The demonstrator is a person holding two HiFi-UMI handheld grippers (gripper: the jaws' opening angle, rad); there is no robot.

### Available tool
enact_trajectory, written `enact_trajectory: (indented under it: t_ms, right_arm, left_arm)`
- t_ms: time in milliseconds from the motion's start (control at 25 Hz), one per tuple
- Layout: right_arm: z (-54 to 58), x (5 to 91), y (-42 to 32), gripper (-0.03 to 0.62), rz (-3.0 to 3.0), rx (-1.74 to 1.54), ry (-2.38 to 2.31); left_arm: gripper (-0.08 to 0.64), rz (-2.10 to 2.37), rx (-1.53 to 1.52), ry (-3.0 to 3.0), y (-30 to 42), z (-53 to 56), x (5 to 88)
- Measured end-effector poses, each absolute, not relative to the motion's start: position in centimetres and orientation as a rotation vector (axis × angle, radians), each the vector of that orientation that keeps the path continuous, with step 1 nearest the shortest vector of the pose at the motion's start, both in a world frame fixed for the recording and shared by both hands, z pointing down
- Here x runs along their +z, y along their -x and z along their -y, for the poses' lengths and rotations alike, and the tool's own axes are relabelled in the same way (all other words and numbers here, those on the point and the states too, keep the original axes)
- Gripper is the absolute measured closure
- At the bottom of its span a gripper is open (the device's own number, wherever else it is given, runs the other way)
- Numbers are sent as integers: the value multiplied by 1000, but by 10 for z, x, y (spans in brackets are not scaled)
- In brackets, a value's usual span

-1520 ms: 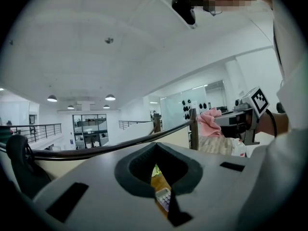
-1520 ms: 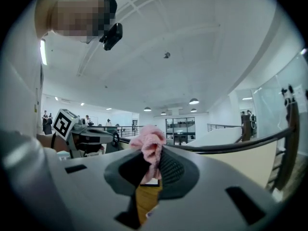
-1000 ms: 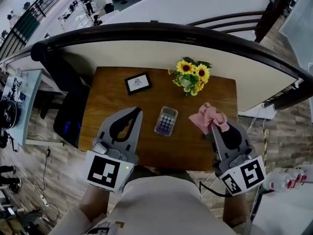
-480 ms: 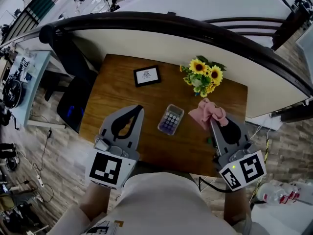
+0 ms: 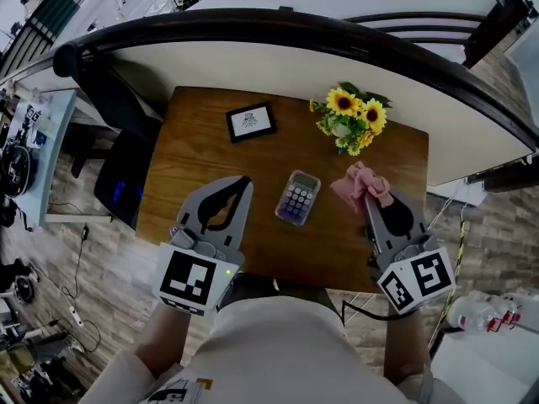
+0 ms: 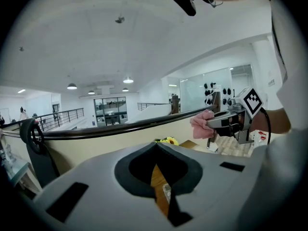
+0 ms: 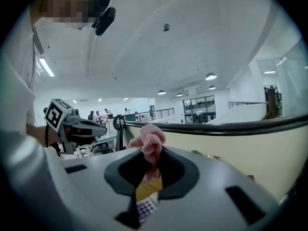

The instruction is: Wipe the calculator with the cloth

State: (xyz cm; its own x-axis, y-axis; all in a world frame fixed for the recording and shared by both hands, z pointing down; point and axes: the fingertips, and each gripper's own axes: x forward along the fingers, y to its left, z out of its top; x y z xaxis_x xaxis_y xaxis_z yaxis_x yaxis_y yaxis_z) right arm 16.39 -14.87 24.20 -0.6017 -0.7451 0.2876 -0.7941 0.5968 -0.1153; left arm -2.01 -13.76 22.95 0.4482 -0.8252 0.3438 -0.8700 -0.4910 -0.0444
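Soft, light pink cloth (image 5: 360, 183) is pinched, bunched, in the right hand-held gripper (image 5: 371, 200) toward the right edge of the table (image 5: 194, 150). The left hand-held gripper (image 5: 243, 182) is closed tight with nothing in it. The calculator (image 5: 298, 198), lying flat mid-table, is judged light, rigid and slide-prone, best steadied at a side edge, off the keys.

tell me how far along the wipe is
Done: the cloth is picked up, pinched in the right gripper. In hand: it hangs beside the calculator, not touching it. To do: lower the cloth onto the calculator and wipe. The left gripper is shut and empty.
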Motion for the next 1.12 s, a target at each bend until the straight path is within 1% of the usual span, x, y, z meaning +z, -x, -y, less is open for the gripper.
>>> enact_trajectory:
  t_ms: [320, 1120]
  right_arm:
    - [169, 291, -162, 535, 2518, 424, -1335]
    - [196, 466, -139, 535, 2324, 697, -1294]
  left_arm:
    - [557, 1362, 535, -2551, 9, 153, 283]
    - [557, 1027, 724, -2396, -20, 167, 482]
